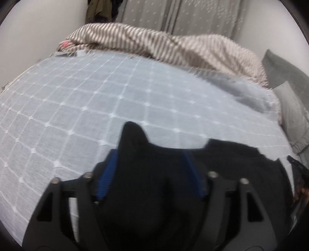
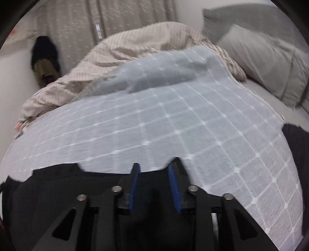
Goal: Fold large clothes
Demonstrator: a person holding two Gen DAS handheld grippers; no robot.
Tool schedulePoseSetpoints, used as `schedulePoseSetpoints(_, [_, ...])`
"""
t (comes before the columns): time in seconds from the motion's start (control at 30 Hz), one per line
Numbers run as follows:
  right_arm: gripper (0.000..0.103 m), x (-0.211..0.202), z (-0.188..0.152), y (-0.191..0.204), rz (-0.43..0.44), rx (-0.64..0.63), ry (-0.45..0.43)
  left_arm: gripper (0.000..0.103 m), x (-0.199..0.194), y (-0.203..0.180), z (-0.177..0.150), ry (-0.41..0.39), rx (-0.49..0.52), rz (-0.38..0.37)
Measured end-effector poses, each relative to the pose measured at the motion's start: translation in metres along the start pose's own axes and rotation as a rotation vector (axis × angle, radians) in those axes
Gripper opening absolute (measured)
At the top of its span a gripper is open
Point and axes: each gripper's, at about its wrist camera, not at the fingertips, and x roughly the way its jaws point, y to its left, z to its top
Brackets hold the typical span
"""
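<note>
- Blue-padded fingers [image 1: 108, 173] of the left tool [image 1: 149, 170] are seen spread wide, with a bunched fold of the black garment [image 1: 146, 185] filling the gap between them; whether the cloth is actually pinched cannot be told.
- Fingers [image 2: 134, 185] of the right tool [image 2: 154, 183] are held apart, with the black garment [image 2: 58, 193] lying beneath and between them; no clamping is shown.
- The garment is stretched along the near edge of the bed, on top of a light blue checked blanket [image 1: 96, 100]; its hem is seen running from one tool to the other.
- A striped duvet [image 1: 144, 42] is heaped along the far side of the bed; part of the blanket is folded up against it.
- Grey pillows [image 2: 260, 58] are seen at the head of the bed; pale curtains [image 2: 115, 17] hang behind; dark clothes [image 2: 45, 56] hang near the wall.
</note>
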Motion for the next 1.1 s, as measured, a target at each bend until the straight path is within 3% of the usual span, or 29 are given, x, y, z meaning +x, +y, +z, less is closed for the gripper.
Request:
schedulePoseSetpoints(0.03, [0.072, -0.001, -0.003, 0.012, 0.012, -0.017, -0.001, 0.079, 0.001, -0.007, -0.004, -0.009, 0.006, -0.019])
schedulePoseSetpoints(0.13, [0.073, 0.013, -0.021, 0.063, 0.081, -0.143, 0.037, 0.08, 0.028, -0.019, -0.015, 0.056, 0.019, 0.02])
schedulePoseSetpoints(0.2, [0.073, 0.029, -0.033, 0.067, 0.057, -0.187, 0.091, 0.08, 0.044, -0.004, -0.018, 0.124, 0.018, 0.084])
schedulePoseSetpoints(0.3, [0.073, 0.048, -0.039, 0.025, 0.038, -0.105, 0.169, 0.08, 0.05, 0.031, -0.014, 0.179, -0.006, 0.188])
schedulePoseSetpoints(0.4, [0.073, 0.048, -0.036, -0.056, -0.063, 0.091, 0.207, 0.082, 0.042, 0.079, -0.008, 0.187, -0.099, 0.246])
schedulePoseSetpoints(0.47, [0.073, 0.038, -0.037, -0.091, -0.208, 0.14, 0.24, 0.082, 0.025, 0.095, -0.004, 0.139, -0.128, 0.293])
schedulePoseSetpoints(0.53, [0.073, 0.014, -0.038, -0.11, -0.221, 0.173, 0.204, 0.081, -0.001, 0.093, -0.003, 0.064, -0.131, 0.312])
schedulePoseSetpoints(0.63, [0.073, -0.03, -0.041, -0.096, -0.188, 0.133, 0.123, 0.081, -0.032, 0.065, -0.005, 0.006, -0.095, 0.273])
schedulePoseSetpoints(0.73, [0.074, -0.064, -0.052, -0.064, -0.106, 0.091, 0.089, 0.086, -0.069, 0.016, -0.026, -0.034, -0.06, 0.161])
schedulePoseSetpoints(0.8, [0.078, -0.078, -0.063, -0.039, -0.041, 0.049, 0.095, 0.092, -0.077, -0.01, -0.044, -0.019, -0.046, 0.096])
schedulePoseSetpoints(0.9, [0.079, -0.081, -0.09, -0.003, 0.011, -0.006, 0.161, 0.092, -0.071, -0.042, -0.084, 0.102, -0.029, 0.006])
schedulePoseSetpoints(0.97, [0.079, -0.077, -0.116, 0.004, 0.04, -0.01, 0.247, 0.092, -0.059, -0.045, -0.117, 0.214, -0.016, 0.044])
schedulePoseSetpoints(1.0, [0.079, -0.075, -0.125, 0.004, 0.035, -0.005, 0.274, 0.092, -0.059, -0.044, -0.126, 0.224, -0.014, 0.062])
schedulePoseSetpoints(1.03, [0.079, -0.075, -0.137, -0.001, 0.025, 0.002, 0.299, 0.092, -0.069, -0.039, -0.137, 0.185, -0.002, 0.077])
schedulePoseSetpoints(1.1, [0.079, -0.085, -0.151, -0.005, 0.014, -0.032, 0.256, 0.092, -0.084, -0.034, -0.144, 0.165, -0.008, 0.099])
